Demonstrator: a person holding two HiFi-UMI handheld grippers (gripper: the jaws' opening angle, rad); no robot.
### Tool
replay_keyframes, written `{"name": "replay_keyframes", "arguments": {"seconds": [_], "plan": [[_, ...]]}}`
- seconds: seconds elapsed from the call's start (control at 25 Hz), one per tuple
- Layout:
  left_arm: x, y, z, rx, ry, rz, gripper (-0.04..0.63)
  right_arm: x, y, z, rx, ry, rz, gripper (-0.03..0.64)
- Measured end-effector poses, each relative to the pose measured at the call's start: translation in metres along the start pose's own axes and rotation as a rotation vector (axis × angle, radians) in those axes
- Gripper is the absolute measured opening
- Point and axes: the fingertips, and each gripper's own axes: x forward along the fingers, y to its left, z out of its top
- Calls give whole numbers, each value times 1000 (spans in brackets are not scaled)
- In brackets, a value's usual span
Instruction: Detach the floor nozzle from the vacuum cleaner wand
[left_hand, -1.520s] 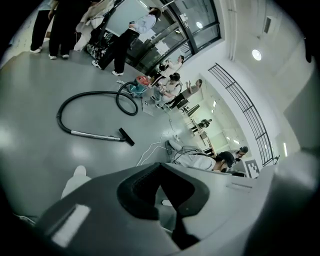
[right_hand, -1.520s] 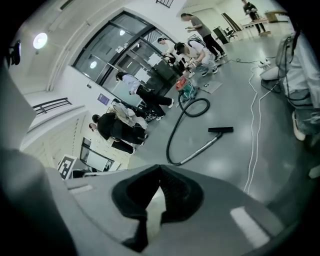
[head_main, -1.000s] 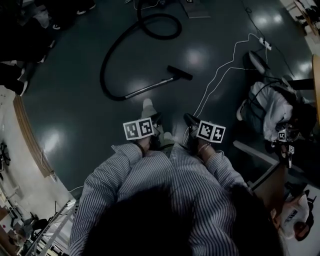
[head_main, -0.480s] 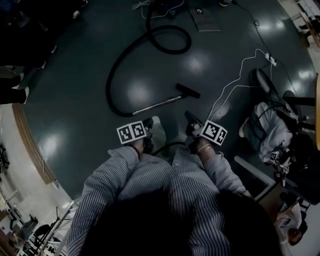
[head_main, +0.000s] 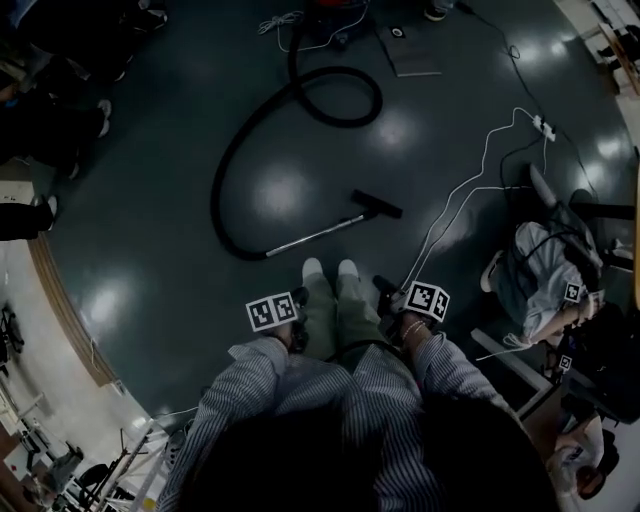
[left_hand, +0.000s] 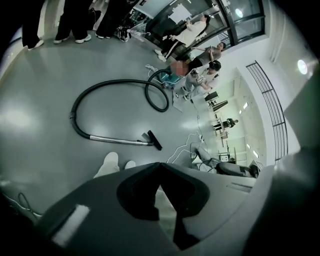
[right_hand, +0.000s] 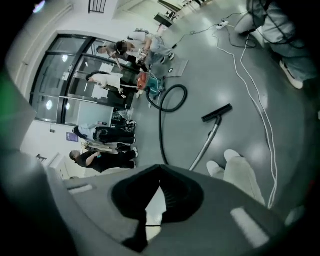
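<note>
The vacuum's metal wand (head_main: 312, 233) lies on the dark floor with the black floor nozzle (head_main: 377, 205) on its right end. A black hose (head_main: 222, 170) curls away from its left end. The person's two white shoes (head_main: 313, 268) stand just short of the wand. My left gripper (head_main: 298, 298) and right gripper (head_main: 385, 288) hang either side of the legs, both shut and empty, well apart from the wand. In the left gripper view the nozzle (left_hand: 154, 140) lies beyond the shut left gripper (left_hand: 160, 167). In the right gripper view the nozzle (right_hand: 217, 113) lies beyond the right gripper (right_hand: 160, 170).
White cables (head_main: 470, 170) run from a power strip (head_main: 537, 122) across the floor right of the nozzle. A seated person (head_main: 540, 270) and gear fill the right edge. The vacuum body (head_main: 330, 8) stands at the top. A wooden edge (head_main: 60, 290) curves along the left.
Both grippers have sunk lower and closer to the body, still shut. The wand and nozzle now lie nearer, and the person's shoes show between the grippers.
</note>
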Motion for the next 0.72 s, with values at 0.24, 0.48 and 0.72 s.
{"name": "replay_keyframes", "arguments": {"seconds": [0.24, 0.48, 0.72], "plan": [[47, 36, 5, 50, 65, 53, -2, 39, -69, 9, 25, 115, -48, 2], [100, 58, 14, 185, 197, 44, -2, 73, -115, 15, -39, 173, -79, 2], [193, 67, 13, 324, 317, 25, -2, 123, -193, 19, -43, 220, -132, 2]]}}
